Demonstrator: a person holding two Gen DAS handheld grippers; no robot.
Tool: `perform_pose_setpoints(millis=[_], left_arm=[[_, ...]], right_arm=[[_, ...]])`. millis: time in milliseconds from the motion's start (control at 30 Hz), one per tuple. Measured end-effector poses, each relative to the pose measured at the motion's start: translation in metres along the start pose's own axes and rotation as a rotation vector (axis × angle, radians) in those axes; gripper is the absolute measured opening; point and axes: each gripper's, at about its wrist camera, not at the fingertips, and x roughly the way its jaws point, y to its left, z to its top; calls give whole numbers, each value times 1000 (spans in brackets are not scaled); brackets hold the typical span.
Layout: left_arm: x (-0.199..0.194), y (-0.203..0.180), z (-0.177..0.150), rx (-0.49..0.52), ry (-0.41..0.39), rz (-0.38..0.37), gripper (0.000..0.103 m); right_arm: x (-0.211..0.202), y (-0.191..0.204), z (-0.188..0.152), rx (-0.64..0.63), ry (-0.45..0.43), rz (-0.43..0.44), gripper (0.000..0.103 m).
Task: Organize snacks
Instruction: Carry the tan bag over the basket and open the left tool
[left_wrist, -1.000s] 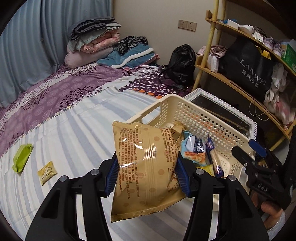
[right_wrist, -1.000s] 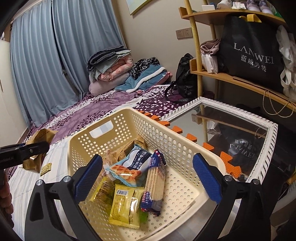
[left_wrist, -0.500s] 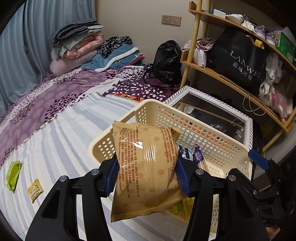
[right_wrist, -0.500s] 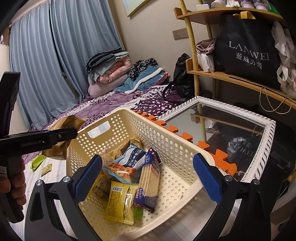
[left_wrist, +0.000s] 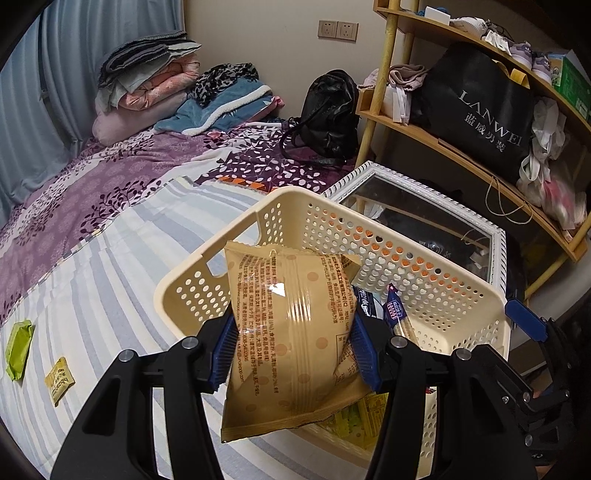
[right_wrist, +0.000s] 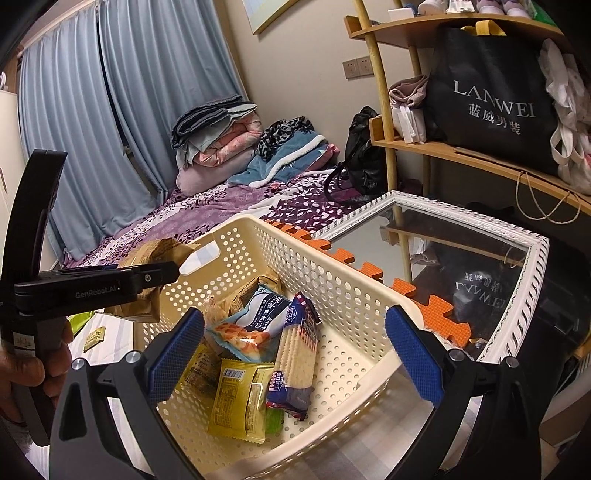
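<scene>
**A:** What is the left wrist camera showing you?

**B:** The left gripper (left_wrist: 291, 349) is clamping a tan crinkly snack bag printed with pale dots (left_wrist: 291, 332) between its blue pads, squeezing it at the middle. The bag is hanging upright over the near rim of the cream perforated plastic basket (left_wrist: 258, 236), which is sitting on the grey-striped bedsheet (left_wrist: 110, 277). Behind the bag a blue-wrapped cracker packet (left_wrist: 397, 317) is peeking out inside the basket. Off to the left, well apart from the basket, a flat green packet (left_wrist: 18, 349) and a small yellow sachet (left_wrist: 61, 380) are lying on the sheet, near each other. The right gripper (left_wrist: 528, 326) is poking in at the right edge, by the basket's far corner.

**A:** And the right wrist camera?

**B:** The right gripper (right_wrist: 295, 354) is hovering with its jaws spread wide and nothing between them, looking down into the basket (right_wrist: 351, 295). Inside, a white-and-blue waffle snack pack (right_wrist: 255, 321), the long cracker packet (right_wrist: 295, 354) and a yellow foil packet (right_wrist: 240, 398) are lying in a loose pile against each other. The left gripper (right_wrist: 147, 275) is reaching in from the left with the tan bag (right_wrist: 147, 280) pinched in it, just beside the basket's handle end. A white-framed mirror (right_wrist: 524, 295) is lying beside the basket on its right.
</scene>
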Motion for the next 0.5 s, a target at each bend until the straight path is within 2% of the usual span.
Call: perform_pose_setpoints(millis=[100,267,500], left_arm=[[1,-2,1,1,1,-2,57],[-3,-2,2,2,-25,13,82],[-7,4,2,-9,-24,32,89]], right_arm=[[0,1,0,-5,0,1,98],[0,3,0,-5,3,0,98],[-1,9,0,-14,2,8,98]])
